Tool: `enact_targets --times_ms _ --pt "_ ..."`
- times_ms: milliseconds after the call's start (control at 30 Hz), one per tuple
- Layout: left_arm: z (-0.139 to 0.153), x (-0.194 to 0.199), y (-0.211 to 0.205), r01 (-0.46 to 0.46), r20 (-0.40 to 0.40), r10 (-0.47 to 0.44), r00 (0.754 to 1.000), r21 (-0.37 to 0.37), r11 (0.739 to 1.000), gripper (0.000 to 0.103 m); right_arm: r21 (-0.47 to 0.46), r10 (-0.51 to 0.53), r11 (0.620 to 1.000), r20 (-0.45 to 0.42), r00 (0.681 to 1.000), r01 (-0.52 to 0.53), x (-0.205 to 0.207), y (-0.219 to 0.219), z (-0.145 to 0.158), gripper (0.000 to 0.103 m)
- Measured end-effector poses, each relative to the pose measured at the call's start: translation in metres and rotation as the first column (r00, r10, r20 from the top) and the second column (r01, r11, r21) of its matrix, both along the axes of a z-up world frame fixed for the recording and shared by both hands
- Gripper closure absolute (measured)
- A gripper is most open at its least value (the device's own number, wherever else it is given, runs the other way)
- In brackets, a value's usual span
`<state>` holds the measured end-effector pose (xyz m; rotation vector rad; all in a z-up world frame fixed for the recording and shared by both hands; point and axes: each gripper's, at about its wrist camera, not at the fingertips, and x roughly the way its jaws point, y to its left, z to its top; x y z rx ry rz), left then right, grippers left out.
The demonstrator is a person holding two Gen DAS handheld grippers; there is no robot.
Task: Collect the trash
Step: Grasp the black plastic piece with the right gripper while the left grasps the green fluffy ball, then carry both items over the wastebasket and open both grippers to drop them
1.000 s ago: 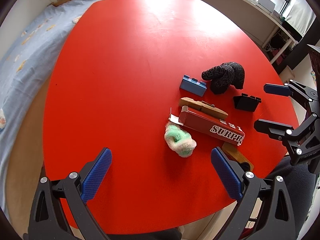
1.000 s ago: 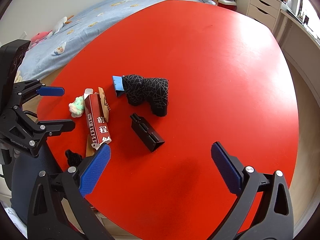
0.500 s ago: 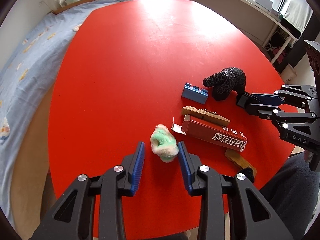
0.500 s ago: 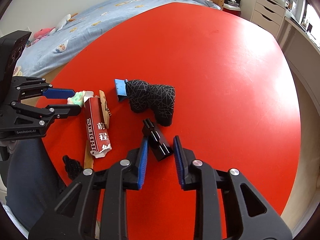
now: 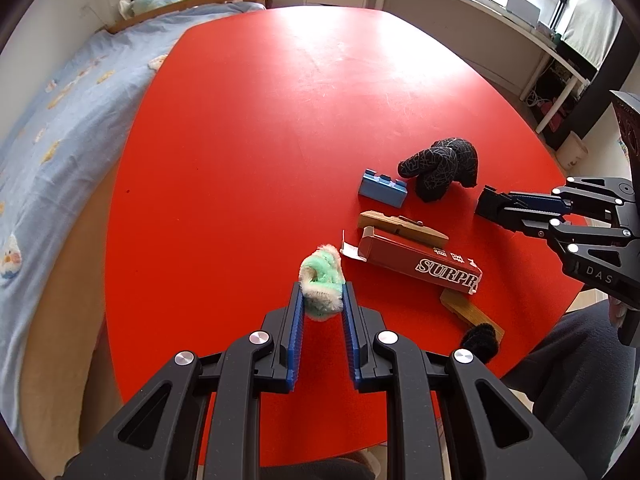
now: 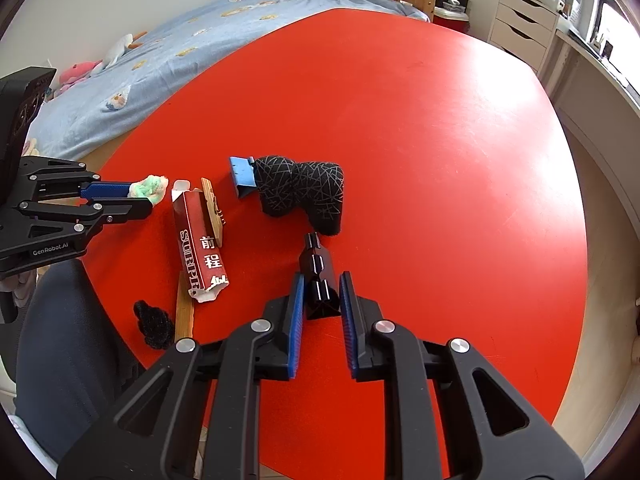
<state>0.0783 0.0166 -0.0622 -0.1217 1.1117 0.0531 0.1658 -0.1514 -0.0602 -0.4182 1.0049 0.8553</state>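
On the red table, my left gripper is shut on a fluffy green-and-white ball, pinched between the blue pads near the table's front. The right wrist view shows the same ball at the tips of the left gripper. My right gripper has a small black notched block between its pads; its jaws are closing and press on the block's sides. The block juts from the right gripper at the right.
A red "SURPR" carton, a wooden clip, a blue block and a black patterned sock lie between the grippers. A wooden stick and black pompom sit by a person's leg. A bed borders the left.
Both grippers went from wide open to closed: the left moved over the fluffy ball and shut on it, the right moved over the black block and closed on it.
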Motion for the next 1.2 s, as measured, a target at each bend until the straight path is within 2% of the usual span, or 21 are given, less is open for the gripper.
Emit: enact_targets --times_ms 567,967,1200 --pt "0.028 -0.026 -0.016 0.044 0.067 -0.044 0.997 0.013 0.999 0.085 0.043 -0.046 0.998 0.033 0.998 0.044 -0.021 -0.025 0.021 0.096" --pt "0.041 -0.041 -0.026 0.091 0.099 -0.091 0.991 0.006 0.996 0.085 0.076 -0.052 0.996 0.045 0.998 0.048 -0.032 -0.035 0.035 0.097" --pt "0.052 -0.055 -0.039 0.131 0.118 -0.13 0.984 0.005 0.991 0.085 0.109 -0.03 0.994 0.062 0.998 0.023 -0.054 -0.044 0.053 0.097"
